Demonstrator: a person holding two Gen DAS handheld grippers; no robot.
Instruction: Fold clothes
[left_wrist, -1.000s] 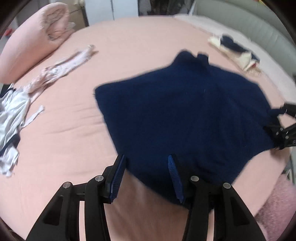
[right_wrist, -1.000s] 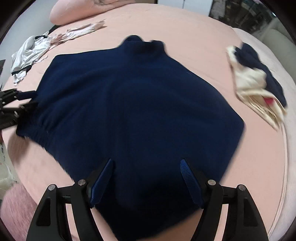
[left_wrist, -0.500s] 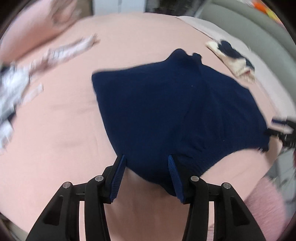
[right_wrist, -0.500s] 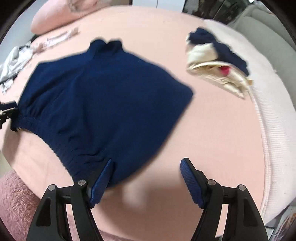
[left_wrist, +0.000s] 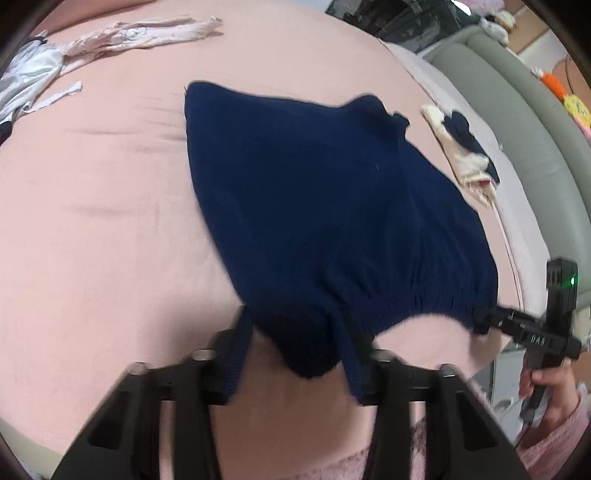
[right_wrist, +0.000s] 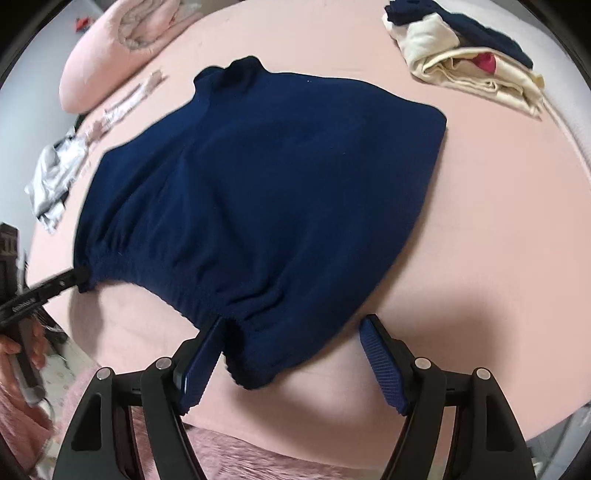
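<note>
1. Navy sweater lies spread on the pink bed sheet, its ribbed hem toward both cameras and its high collar pointing to the far side.
2. Nearest in the left wrist view, the left gripper has just been closing; one corner of the hem bulges between its blue pads, which seem to press the fabric on both sides, though motion blur softens the edges.
3. Nearest in the right wrist view, the right gripper has been narrowing slightly but stands wide apart. The other hem corner hangs between its jaws, touching the left-hand pad, while the right-hand pad is clear of the cloth.
4. Each camera sees the other tool at the frame edge, held by a hand in a fuzzy pink sleeve, its tip at the opposite hem corner.
5. Beyond the sweater's right side, well apart, sits a folded stack of cream and navy clothes.
6. Farther left lie a silver-grey garment and a pale pink strip of cloth.
7. At the far left corner rests a pink pillow.
</note>
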